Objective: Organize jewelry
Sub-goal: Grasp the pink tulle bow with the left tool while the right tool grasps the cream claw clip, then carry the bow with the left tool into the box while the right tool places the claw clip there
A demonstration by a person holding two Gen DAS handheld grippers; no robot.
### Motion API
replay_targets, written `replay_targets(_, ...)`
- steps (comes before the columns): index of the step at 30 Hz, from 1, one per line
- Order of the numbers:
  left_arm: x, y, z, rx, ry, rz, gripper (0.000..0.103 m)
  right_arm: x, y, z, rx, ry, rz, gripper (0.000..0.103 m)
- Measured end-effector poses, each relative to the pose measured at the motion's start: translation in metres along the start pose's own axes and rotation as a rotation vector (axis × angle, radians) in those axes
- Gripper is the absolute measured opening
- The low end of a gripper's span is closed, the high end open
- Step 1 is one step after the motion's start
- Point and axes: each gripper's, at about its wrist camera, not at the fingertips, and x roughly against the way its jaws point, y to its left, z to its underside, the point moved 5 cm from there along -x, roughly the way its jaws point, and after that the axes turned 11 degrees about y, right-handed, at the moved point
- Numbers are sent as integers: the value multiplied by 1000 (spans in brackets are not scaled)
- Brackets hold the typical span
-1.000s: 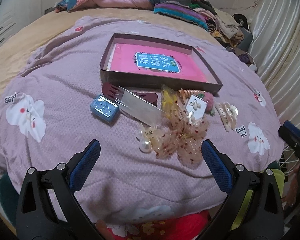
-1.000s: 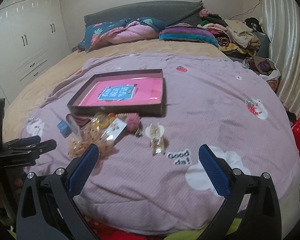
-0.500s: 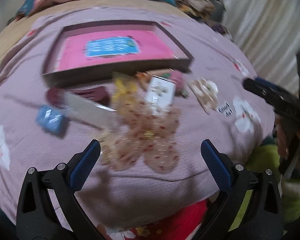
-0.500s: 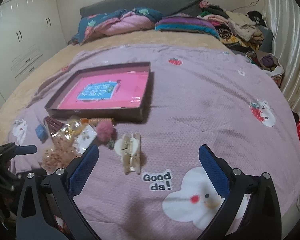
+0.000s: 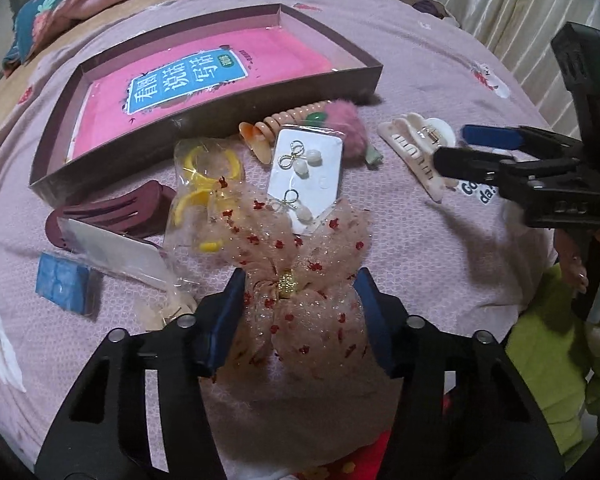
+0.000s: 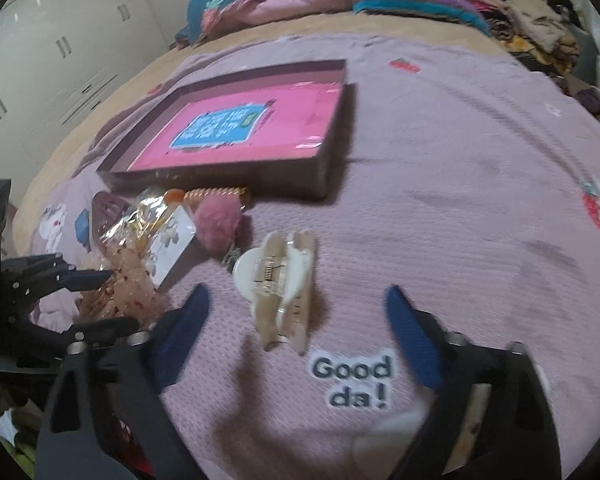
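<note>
Since a second ago my left gripper point(image 5: 300, 312) has dropped onto the bed point(image 5: 440, 60) and its fingers now pinch the sheer, red-flecked bow point(image 5: 300, 280); my right gripper point(image 6: 296, 340) has advanced, fingers spread, toward the cream claw clip point(image 6: 280, 280).

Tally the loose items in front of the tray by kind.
Claw clips: 2, cream, maroon
Bows: 1, mesh bow
Earring cards: 1
Bagged yellow rings: 1
Coil ties: 1
Pom-poms: 1
Blue boxes: 1
Clear sleeves: 1
Total: 9
</note>
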Motion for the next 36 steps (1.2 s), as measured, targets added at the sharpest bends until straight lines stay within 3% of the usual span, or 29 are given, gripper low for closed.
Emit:
replay_targets(3, -1, 3, 0, 11, -1, 10, 34, -11, 3, -4, 15, 16, -5, 62)
replay_targets(5, 1, 2, 2, 9, -9, 13, 29, -15, 3, -5, 18, 22, -18, 44)
replay_targets(9, 7, -1, 2, -2, -25, 6, 19, -13, 1, -3, 15, -4, -42, 35)
replay_targets(10, 10, -2, 2, -5, -28, 6, 18, -11, 0, -2, 15, -13, -33, 28)
replay_targets(14, 15, -10, -1, -19, -43, 20, 6, 0, -7, 1, 3, -50, -29, 27)
replay_targets(18, 21, -17, -5, -30, -66, 40, 0, 13, -12, 4, -7, -89, -12, 27)
replay_targets(26, 33, -24, -9, -34, -96, 51, 0, 33, -21, 9, -43, -137, -20, 27)
replay_targets(36, 80, -6, -30, -3, -199, 38, 0, 63, -13, 11, -47, -190, -32, 27)
